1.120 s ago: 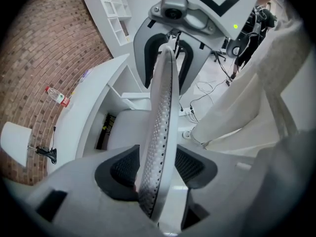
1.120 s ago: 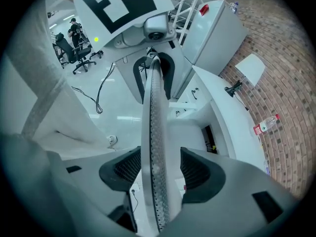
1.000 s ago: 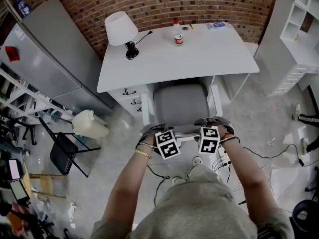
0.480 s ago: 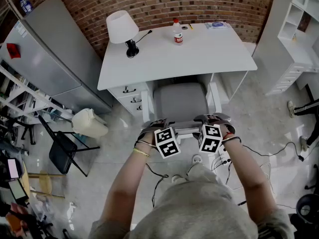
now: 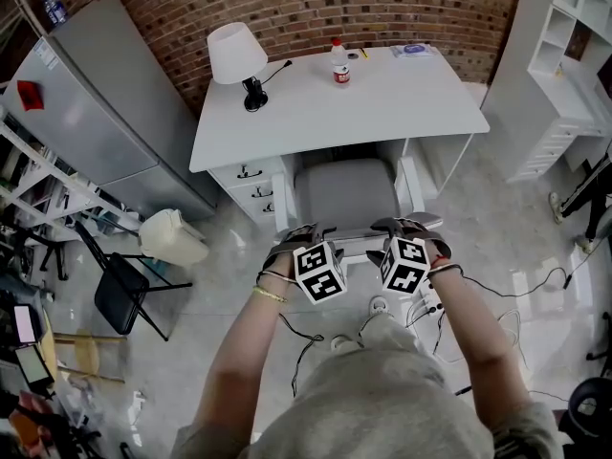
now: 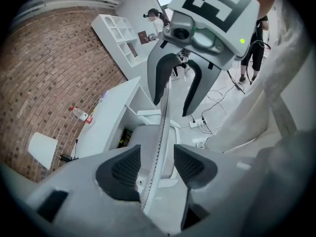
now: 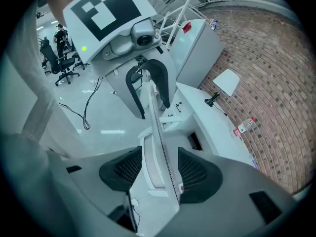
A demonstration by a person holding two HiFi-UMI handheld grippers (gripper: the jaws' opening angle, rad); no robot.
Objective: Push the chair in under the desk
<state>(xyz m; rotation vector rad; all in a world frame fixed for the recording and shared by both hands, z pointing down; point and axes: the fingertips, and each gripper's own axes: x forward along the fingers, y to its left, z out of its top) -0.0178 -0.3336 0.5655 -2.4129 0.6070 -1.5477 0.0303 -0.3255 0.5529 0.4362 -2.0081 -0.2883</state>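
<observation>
Both grippers have edged slightly up the frame toward the desk since a second ago, and the chair has gone with them

Head view: the chair (image 5: 346, 197) stands square to the white desk (image 5: 402, 103), the front of its grey seat tucked beneath the desk's near edge and its backrest toward the person. The left gripper (image 5: 302, 234) and right gripper (image 5: 405, 226) sit side by side on the top of the backrest. A white lamp (image 5: 235, 53) and a bottle (image 5: 339, 65) stand on the desk, near the brick wall

Left gripper view: the left gripper (image 6: 158, 164) has its jaws drawn in on either side of the thin upper edge of the backrest (image 6: 159, 132), which runs straight out between the pads, so it holds the chair. The right gripper (image 6: 177, 95) straddles the same edge farther along

Right gripper view: the right gripper (image 7: 160, 171) likewise clamps the backrest (image 7: 154, 132), its dark pads (image 7: 195, 174) close against both faces. The left gripper (image 7: 148, 90) grips the same edge beyond, and the desk (image 7: 217, 127) lies to the right
</observation>
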